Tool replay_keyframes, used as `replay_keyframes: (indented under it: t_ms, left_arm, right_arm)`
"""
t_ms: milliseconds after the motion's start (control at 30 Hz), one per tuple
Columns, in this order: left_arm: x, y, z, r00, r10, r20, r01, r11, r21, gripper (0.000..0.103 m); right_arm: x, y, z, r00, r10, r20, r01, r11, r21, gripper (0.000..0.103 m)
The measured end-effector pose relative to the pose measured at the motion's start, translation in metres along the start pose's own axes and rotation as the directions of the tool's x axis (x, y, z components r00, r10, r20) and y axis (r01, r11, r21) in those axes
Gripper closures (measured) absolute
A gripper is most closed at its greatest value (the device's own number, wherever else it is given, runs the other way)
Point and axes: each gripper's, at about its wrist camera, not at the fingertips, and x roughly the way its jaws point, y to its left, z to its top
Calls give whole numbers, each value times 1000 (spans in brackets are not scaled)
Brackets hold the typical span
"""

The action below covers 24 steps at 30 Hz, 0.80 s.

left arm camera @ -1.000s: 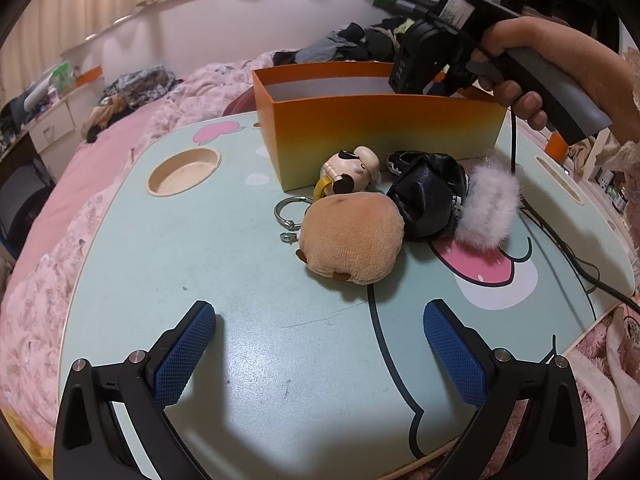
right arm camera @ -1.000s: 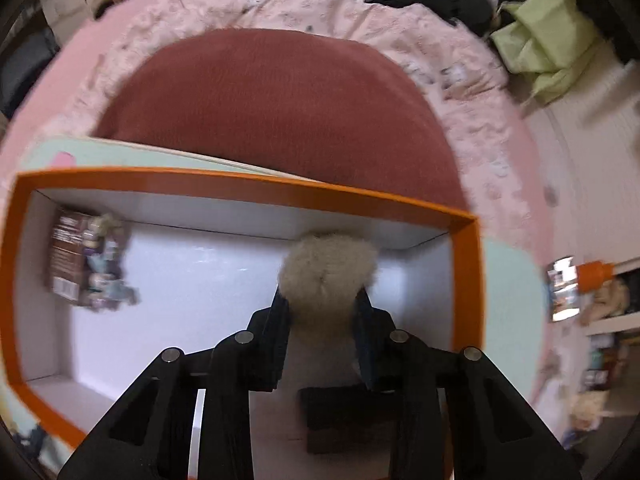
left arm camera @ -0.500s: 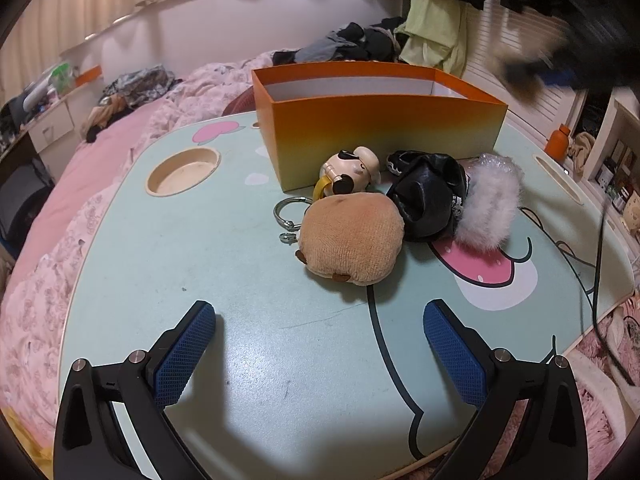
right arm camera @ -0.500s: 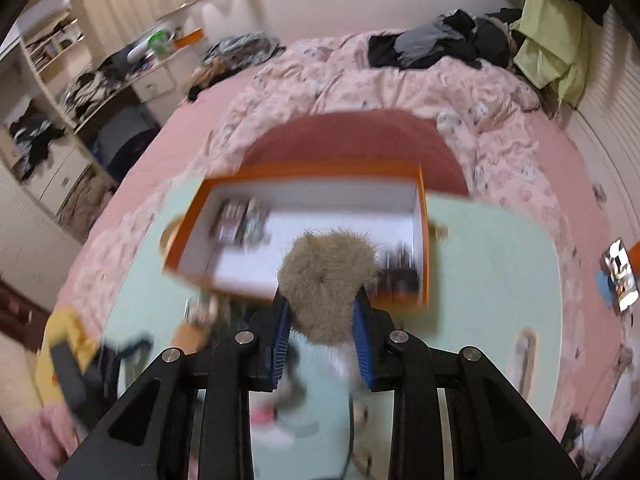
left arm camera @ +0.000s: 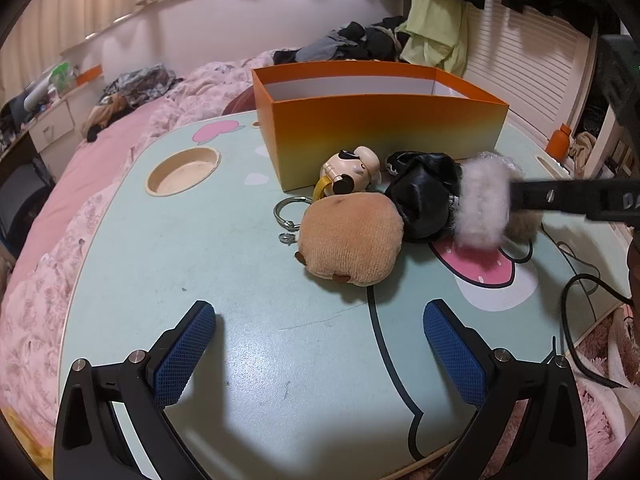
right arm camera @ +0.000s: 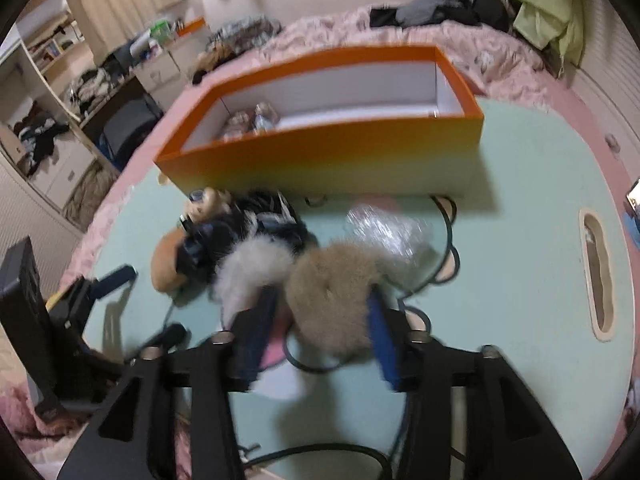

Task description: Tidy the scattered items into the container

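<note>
The orange box (left arm camera: 384,136) (right arm camera: 320,160) stands at the back of the mint-green table (left arm camera: 240,288), with small packets (right arm camera: 248,120) inside. In front of it lie a tan plush (left arm camera: 352,240), a sunglasses figure (left arm camera: 352,172), a black pouch (left arm camera: 424,196) and a white pom-pom (left arm camera: 484,204). My right gripper (right arm camera: 320,300) is low over the table beside the white pom-pom (right arm camera: 252,268). Its jaws are opening around a tan pom-pom (right arm camera: 332,304), and the left pad stands off it. My left gripper (left arm camera: 320,352) hovers open and empty near the table's front.
A key ring (left arm camera: 288,212) lies left of the plush. Clear plastic wrap (right arm camera: 384,228) sits behind the tan pom-pom. The table has a round cup recess (left arm camera: 184,170) and a slot (right arm camera: 598,272). A black cable (left arm camera: 580,292) crosses its right edge. Pink bedding surrounds the table.
My right gripper left the space above the box and came down by the white pom-pom, carrying the tan pom-pom. Its jaws have spread apart. The left gripper has not moved.
</note>
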Motion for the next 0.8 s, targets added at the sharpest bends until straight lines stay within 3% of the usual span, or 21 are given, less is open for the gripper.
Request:
replay_keyframes:
  t_ms: [100,200,367,467,633,800]
  left_arm:
    - [0,-1,0,1000,0,0,0,1000,0,0]
    - [0,-1,0,1000,0,0,0,1000,0,0]
    - [0,0,0,1000,0,0,0,1000,0,0]
    - [0,0,0,1000,0,0,0,1000,0,0]
    - [0,0,0,1000,-1,-1,1,1000,0,0]
    - [0,-1,0,1000,-1,-1,1,1000,3,0]
  right_arm:
    - [-16,1,-6,993,11,114,-15,999,34,35]
    - [-31,-3,-18,982,-14,186,1,998,68,31]
    - [-33,-10,-37,986,-95,134,86,994,72,30]
    - [-27,-1,-55,978,-188,94,188,982,7,30]
    - [-12,16,-71,963,-259,71,266,957,-113,25]
    - [-9,20,-72,967,-239,82,249,960,-132,16]
